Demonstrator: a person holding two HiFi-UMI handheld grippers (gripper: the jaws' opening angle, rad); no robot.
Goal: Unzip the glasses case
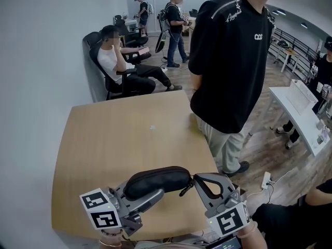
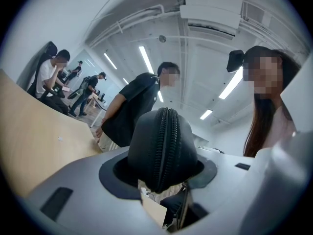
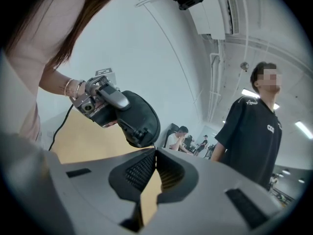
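**Case held clear of the table, right tool at the zip end**

The glasses case (image 1: 167, 176) is clamped across its middle by the left tool (image 1: 149, 188) and is held in the air just above the near edge of the table (image 1: 119, 139). The zip (image 2: 163, 146) is seen closed along the ridge that points out past the left tool's jaws. The right tool (image 3: 155, 153) is shut, its tips pressed together right at the case end farthest from the left tool, where the pull tab (image 1: 185, 187) hangs. Whether the tab is caught between them cannot be made out.

The case is judged light, with a padded, half-stiff shell that gives a little and a matt skin that is not slippery. A firm hold on the body is suited, and the small tab is best pinched for the pull along the seam.

Beyond both tools the smooth wooden table is seen. A standing person (image 1: 233, 56) is at its far side, a seated person (image 1: 116, 61) is by the wall, and a white desk (image 1: 295, 108) lies off to the right tool's side.
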